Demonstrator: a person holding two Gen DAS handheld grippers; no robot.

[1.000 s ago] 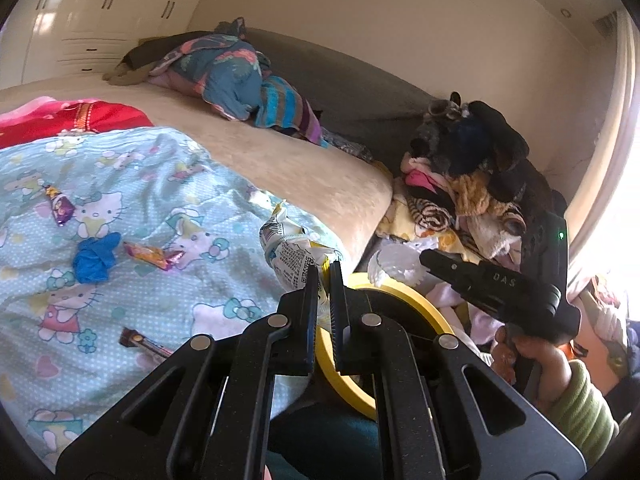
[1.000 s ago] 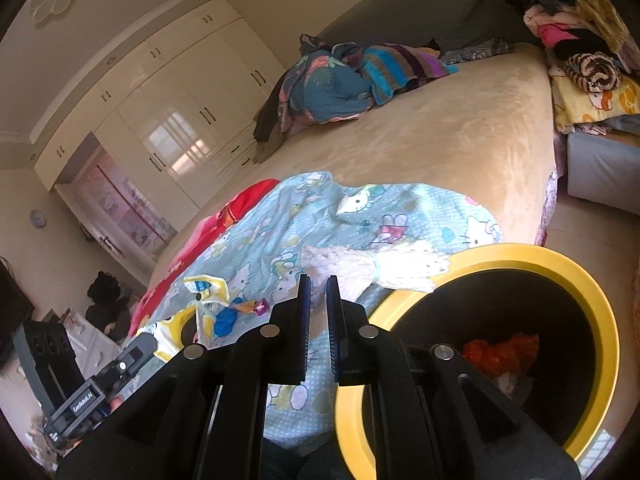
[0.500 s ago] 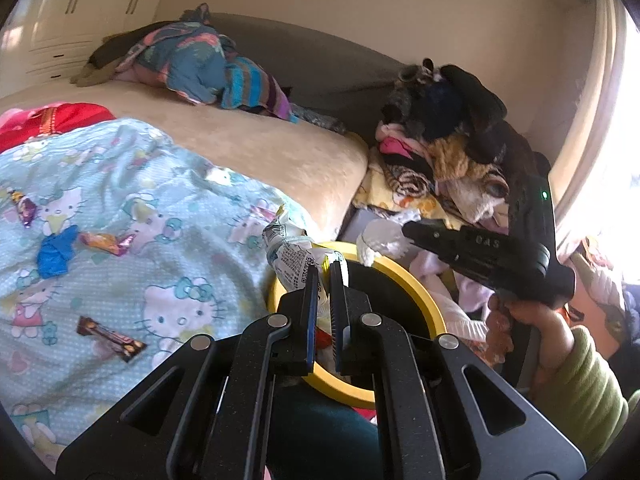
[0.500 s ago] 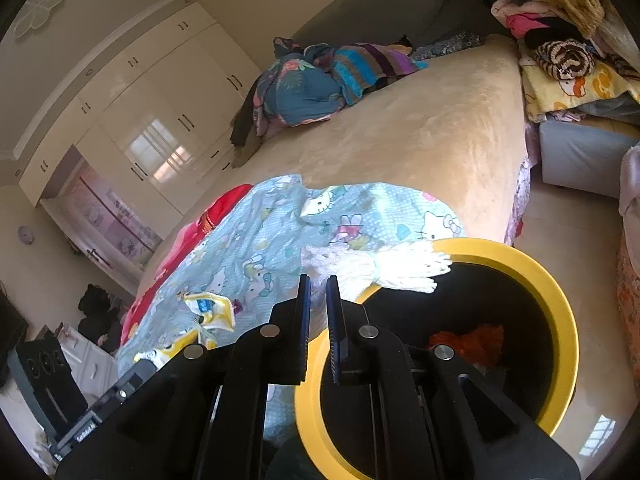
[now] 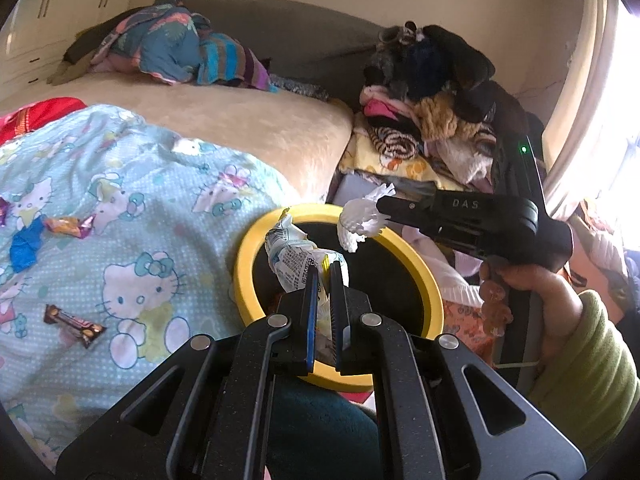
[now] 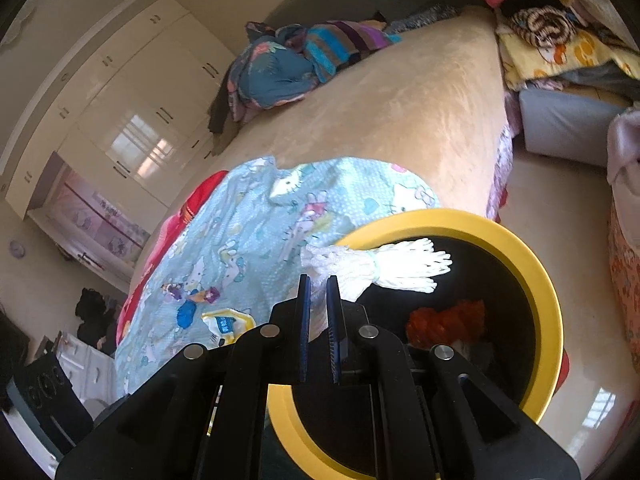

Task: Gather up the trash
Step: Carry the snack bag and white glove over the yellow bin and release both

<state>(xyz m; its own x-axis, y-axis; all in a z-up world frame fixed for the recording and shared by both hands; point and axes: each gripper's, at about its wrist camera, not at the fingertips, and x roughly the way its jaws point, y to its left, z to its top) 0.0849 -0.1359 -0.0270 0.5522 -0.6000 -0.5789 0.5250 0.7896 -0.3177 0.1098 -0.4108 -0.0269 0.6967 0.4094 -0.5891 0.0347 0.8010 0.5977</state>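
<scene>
A black bin with a yellow rim [image 5: 256, 240] [image 6: 548, 280] stands on the floor beside the bed. My left gripper [image 5: 325, 270] is shut on a crumpled white printed wrapper [image 5: 294, 258], held over the bin's mouth. My right gripper [image 6: 318, 284] is shut on a white foam net [image 6: 380, 266] [image 5: 360, 218] that hangs over the bin's left rim; the left wrist view shows the right gripper from the side above the bin. Orange trash [image 6: 446, 320] lies inside the bin.
Candy wrappers [image 5: 70, 226] [image 5: 74, 322] and a blue scrap [image 5: 24, 246] lie on the Hello Kitty sheet [image 5: 140, 240]. A yellow-white packet [image 6: 228, 322] lies on the sheet too. Piled clothes [image 5: 432, 100] sit beyond the bin, a bundle [image 5: 180, 48] on the bed.
Both grippers have come down and across from the bed to above the bin, each still holding its piece. The bin's mouth now fills more of both views.
</scene>
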